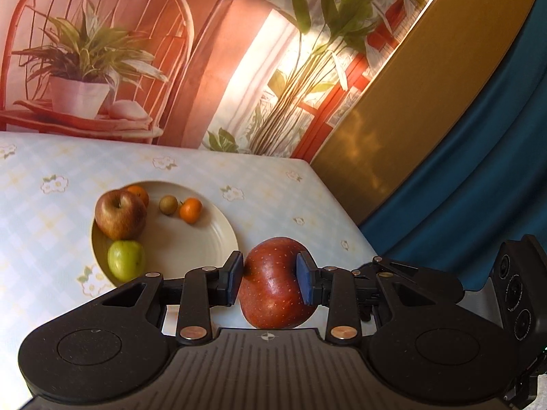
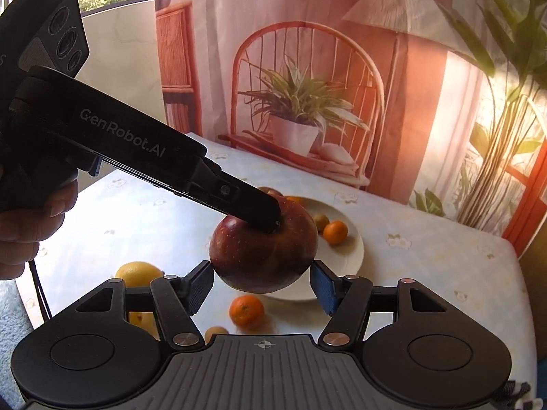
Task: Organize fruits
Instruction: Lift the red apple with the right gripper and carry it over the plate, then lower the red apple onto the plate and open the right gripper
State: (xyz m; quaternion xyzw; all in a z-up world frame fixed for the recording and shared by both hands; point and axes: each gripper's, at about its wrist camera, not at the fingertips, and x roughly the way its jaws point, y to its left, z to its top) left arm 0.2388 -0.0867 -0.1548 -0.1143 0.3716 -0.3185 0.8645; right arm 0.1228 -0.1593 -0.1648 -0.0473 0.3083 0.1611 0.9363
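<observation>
Printed backdrop cloth — a rattan chair, a potted plant, a lamp — hangs behind a table (image 1: 280, 184) covered in a pale checked cloth with small flowers. On it sits a cream plate (image 1: 218, 235) holding a red-yellow apple (image 1: 119, 217), a green apple (image 1: 125, 259), two small oranges and a small brownish fruit.

The left gripper (image 1: 269, 278) pinches a dark red apple (image 1: 273, 290) between its pads, one pad on each flank, the fruit held off the table. From this gripper the plate lies ahead and to the left, its nearest bare patch just beyond the left finger; so the coming move, as I judge it, is a short carry forward-left and down into the open right half of the plate.

The right gripper (image 2: 261, 287) is spread wide, its pads flanking the lower sides of the dark red apple (image 2: 263, 253) and seeming not to touch it. It holds nothing. The left gripper is plainly the one to place this fruit.

The right wrist view shows what the left cannot: the left gripper (image 2: 270, 220) reaching in from the upper left, and fruit not yet on the plate — a lemon (image 2: 138, 273), a loose orange (image 2: 247, 311) and a small tan fruit (image 2: 215, 333) on the table nearer the camera. The left view alone shows the plate's contents laid out clearly.
</observation>
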